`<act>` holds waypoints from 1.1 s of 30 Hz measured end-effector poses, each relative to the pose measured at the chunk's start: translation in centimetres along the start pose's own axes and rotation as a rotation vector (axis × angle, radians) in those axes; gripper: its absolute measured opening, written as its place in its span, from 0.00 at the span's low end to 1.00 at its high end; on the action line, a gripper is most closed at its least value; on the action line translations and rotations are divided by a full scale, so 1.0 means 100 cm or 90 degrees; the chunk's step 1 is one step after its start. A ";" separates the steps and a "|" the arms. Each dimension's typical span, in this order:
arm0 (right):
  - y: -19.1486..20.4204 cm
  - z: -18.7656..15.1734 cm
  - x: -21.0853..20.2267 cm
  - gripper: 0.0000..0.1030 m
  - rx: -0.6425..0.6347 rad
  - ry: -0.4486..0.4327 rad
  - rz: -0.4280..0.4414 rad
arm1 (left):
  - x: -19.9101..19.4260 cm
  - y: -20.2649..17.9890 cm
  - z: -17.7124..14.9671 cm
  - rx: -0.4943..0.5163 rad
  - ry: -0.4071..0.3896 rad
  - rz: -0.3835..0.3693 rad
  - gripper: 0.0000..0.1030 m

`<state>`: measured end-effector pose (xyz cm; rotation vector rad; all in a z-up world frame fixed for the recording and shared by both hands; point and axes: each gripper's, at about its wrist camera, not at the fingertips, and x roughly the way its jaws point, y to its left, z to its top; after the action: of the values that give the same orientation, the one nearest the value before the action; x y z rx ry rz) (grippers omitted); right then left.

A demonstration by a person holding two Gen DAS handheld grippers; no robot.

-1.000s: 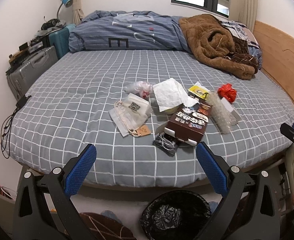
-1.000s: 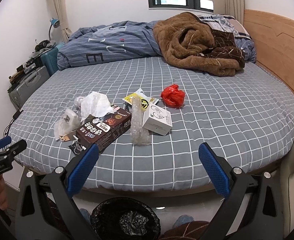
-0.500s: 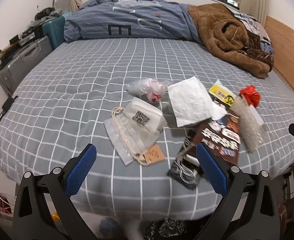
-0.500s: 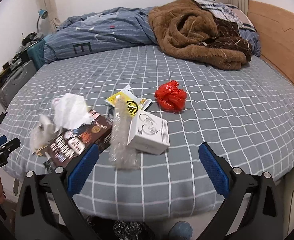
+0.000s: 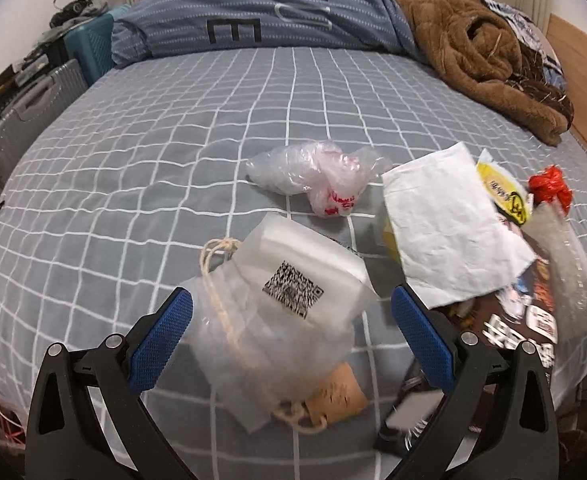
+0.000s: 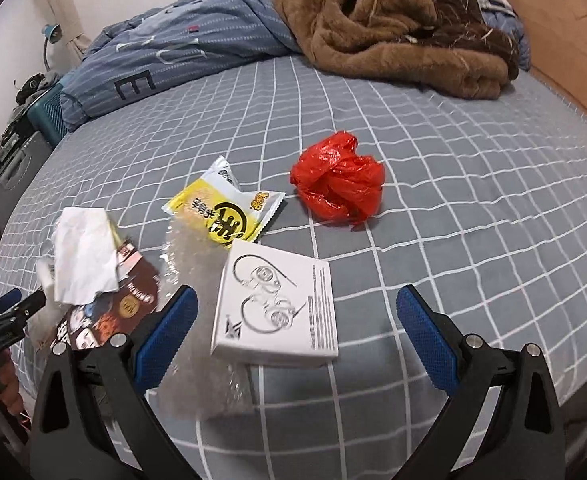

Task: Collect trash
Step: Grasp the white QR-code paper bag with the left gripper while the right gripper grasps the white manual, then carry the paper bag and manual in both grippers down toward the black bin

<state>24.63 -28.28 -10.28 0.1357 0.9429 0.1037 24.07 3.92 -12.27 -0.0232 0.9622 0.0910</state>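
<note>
**Both grippers wide over the litter on the bed**

Left wrist view: my left gripper (image 5: 291,328) hangs with its two blue pads spread wide, holding nothing, just above the near part of the grey checked bed (image 5: 141,168). Between the pads lies one clear drawstring pouch (image 5: 281,320) with a QR label, a tan tag (image 5: 337,398) at its near end. Past it I count one crumpled clear bag (image 5: 313,176), one white paper sheet (image 5: 449,228), one yellow wrapper (image 5: 503,196), one red plastic wad (image 5: 551,190) and one brown printed box (image 5: 529,320), all crowded to the right. One strip of bubble wrap (image 5: 569,268) lies over the box. The left half of the bed is open sheet out to its rounded edge, where two suitcases (image 5: 33,104) stand beside it. One blue duvet (image 5: 261,16) and one brown blanket (image 5: 473,48) lie at the far end.

Right wrist view: my right gripper (image 6: 297,328) is just as wide and holds nothing. One white earphone box (image 6: 277,308) lies between its pads, the bubble wrap (image 6: 189,280) touching the box's left side. Beyond them are the yellow wrapper (image 6: 225,208) and the red plastic wad (image 6: 339,184), slightly apart. To the left the white paper sheet (image 6: 83,256) covers part of the brown printed box (image 6: 109,312). The right of the bed is bare sheet up to the wooden headboard (image 6: 565,40). My left gripper (image 6: 1,316) shows at the left edge.
</note>
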 end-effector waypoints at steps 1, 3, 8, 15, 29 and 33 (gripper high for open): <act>0.000 0.000 0.004 0.93 0.002 0.004 0.002 | 0.005 0.000 0.001 0.002 0.003 0.001 0.95; 0.000 0.001 0.012 0.93 0.004 0.012 0.007 | 0.014 0.002 0.002 -0.001 0.008 -0.001 0.95; 0.003 0.002 0.027 0.90 0.007 0.030 0.018 | 0.024 0.004 0.005 -0.001 0.012 -0.008 0.94; 0.001 -0.001 0.041 0.82 0.033 0.050 0.044 | 0.028 -0.007 0.010 0.029 0.018 -0.006 0.80; -0.004 -0.003 0.036 0.69 0.050 0.055 0.059 | 0.025 -0.009 0.015 0.019 0.048 -0.015 0.52; -0.007 -0.002 0.026 0.69 0.054 0.046 0.053 | 0.014 -0.007 0.015 0.011 0.040 -0.012 0.52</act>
<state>26.01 -28.54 -12.58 0.2508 1.0146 0.1461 26.19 3.41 -12.60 -0.0195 1.0256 0.0655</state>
